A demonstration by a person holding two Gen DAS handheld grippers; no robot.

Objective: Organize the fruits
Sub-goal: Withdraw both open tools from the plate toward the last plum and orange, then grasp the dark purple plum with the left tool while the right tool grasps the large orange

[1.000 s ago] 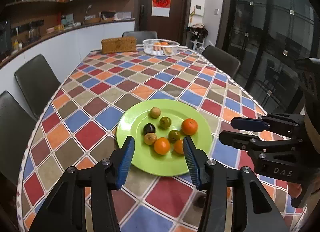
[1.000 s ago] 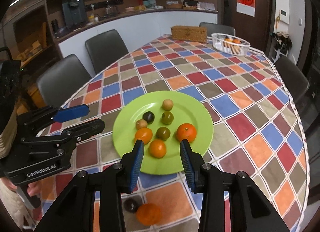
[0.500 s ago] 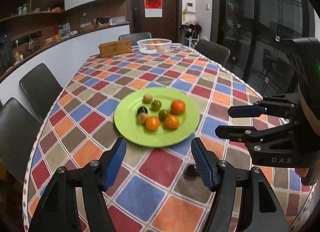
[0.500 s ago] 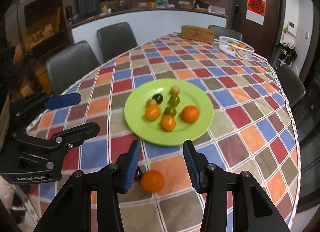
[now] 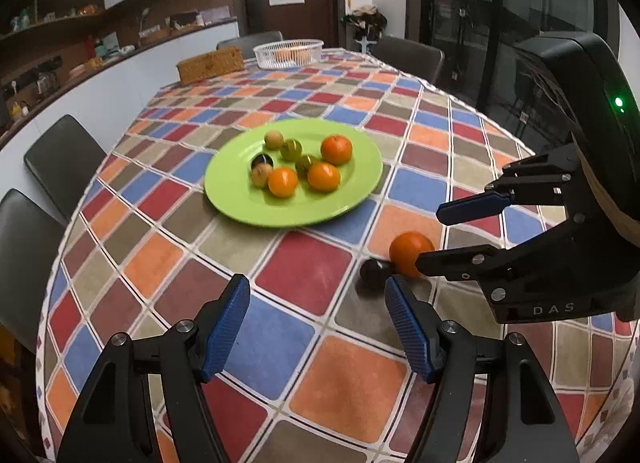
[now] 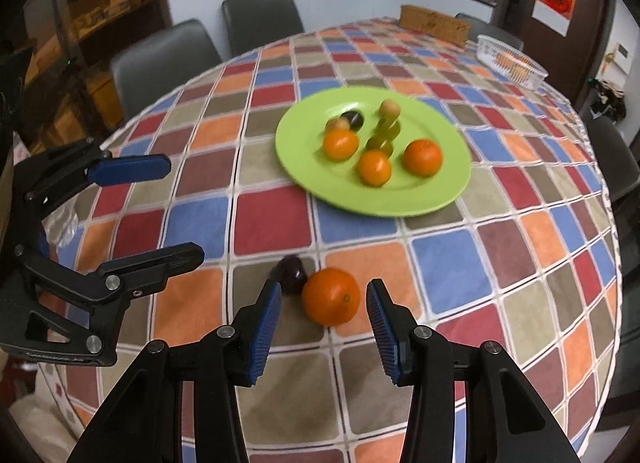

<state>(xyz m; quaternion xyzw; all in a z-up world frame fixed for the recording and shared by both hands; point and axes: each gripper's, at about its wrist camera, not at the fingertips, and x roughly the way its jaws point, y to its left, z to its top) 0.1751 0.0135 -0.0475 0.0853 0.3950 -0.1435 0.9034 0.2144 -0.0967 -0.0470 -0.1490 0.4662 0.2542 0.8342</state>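
Note:
A green plate (image 5: 240,199) (image 6: 432,119) holds three oranges and several small fruits. A loose orange (image 6: 331,296) (image 5: 408,251) and a dark plum (image 6: 291,268) (image 5: 372,273) lie side by side on the checkered cloth, in front of the plate. My right gripper (image 6: 323,327) is open, its fingers on either side of the loose orange, just short of it; it also shows in the left wrist view (image 5: 436,235). My left gripper (image 5: 318,327) is open and empty above the cloth, left of the plum; it also shows in the right wrist view (image 6: 176,215).
A white wire basket (image 5: 289,53) (image 6: 512,61) with oranges and a woven box (image 5: 211,65) (image 6: 434,25) stand at the table's far end. Dark chairs (image 5: 60,159) surround the table. The near table edge curves just below both grippers.
Both grippers have pulled back from over the plate towards the near table edge. The loose orange and plum now lie at the right gripper's fingertips.

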